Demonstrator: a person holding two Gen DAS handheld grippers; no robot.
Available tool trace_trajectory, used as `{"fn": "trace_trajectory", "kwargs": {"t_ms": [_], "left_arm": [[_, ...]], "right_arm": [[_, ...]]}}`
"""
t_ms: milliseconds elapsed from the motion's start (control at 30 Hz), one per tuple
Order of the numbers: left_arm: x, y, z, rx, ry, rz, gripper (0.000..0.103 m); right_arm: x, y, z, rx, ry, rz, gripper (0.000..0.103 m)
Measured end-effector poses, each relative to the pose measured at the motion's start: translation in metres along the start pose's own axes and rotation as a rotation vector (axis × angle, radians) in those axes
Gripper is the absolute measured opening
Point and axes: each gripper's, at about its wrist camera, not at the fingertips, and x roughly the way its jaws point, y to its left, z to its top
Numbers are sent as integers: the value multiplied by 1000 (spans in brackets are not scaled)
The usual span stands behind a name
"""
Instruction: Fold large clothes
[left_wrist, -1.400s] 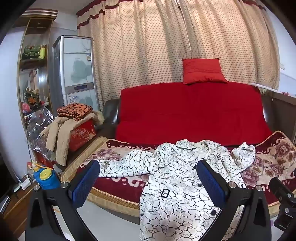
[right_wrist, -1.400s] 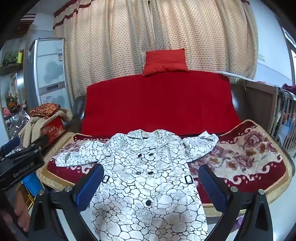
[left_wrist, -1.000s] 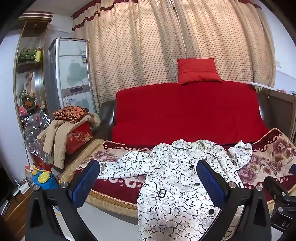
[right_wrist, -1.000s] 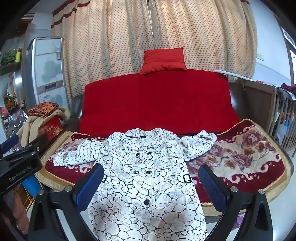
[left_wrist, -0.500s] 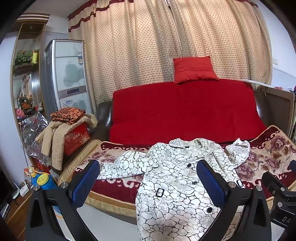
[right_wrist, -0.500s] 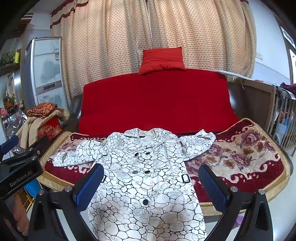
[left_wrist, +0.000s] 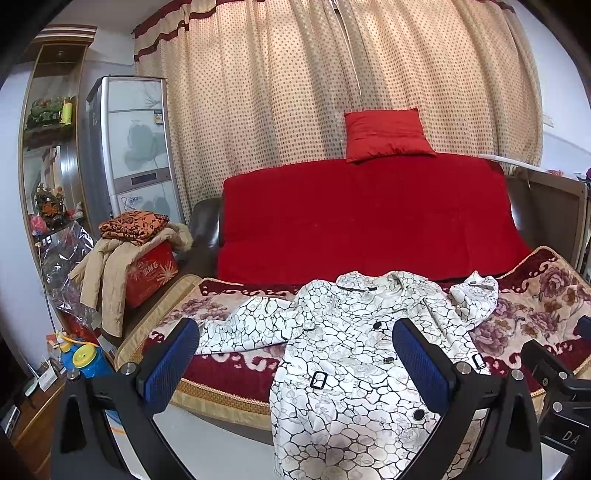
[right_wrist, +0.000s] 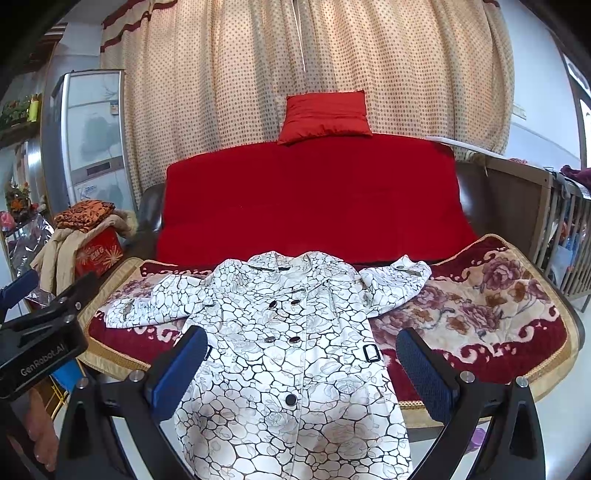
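Both grippers hung wide open and empty at the bottom of their frames: the left gripper (left_wrist: 295, 354), blue pads spread, and the right gripper (right_wrist: 303, 362) likewise, neither touching cloth. Just beyond them, filling the lower centre of each view, the white coat (right_wrist: 291, 354) with a black crackle print lay face up, buttoned, its hem spilling over the front edge of the floral sofa cover (right_wrist: 491, 295). One sleeve (left_wrist: 247, 325) stretched toward the left of frame; the other sleeve (right_wrist: 399, 284) lay bunched at the right. Farther back rose the red sofa back (left_wrist: 362, 218), topped by a red cushion (left_wrist: 386, 134), with dotted curtains (left_wrist: 332, 81) behind. Folding had apparently not begun. A clean first fold would likely call for each gripper to pinch a sleeve near its cuff and carry it flat across the chest, smoothing the bunched right one first; the hanging hem could drag the coat floorward if pulled carelessly.
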Motion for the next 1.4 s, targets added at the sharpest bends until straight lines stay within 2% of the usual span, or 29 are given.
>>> {"fn": "trace_trajectory", "kwargs": {"t_ms": [800, 1400], "left_arm": [[7, -4, -5, 16, 28, -13, 103], [8, -8, -7, 33, 36, -23, 103]], "right_arm": [[6, 3, -4, -24, 25, -5, 103], [3, 8, -5, -62, 7, -24, 103]]}}
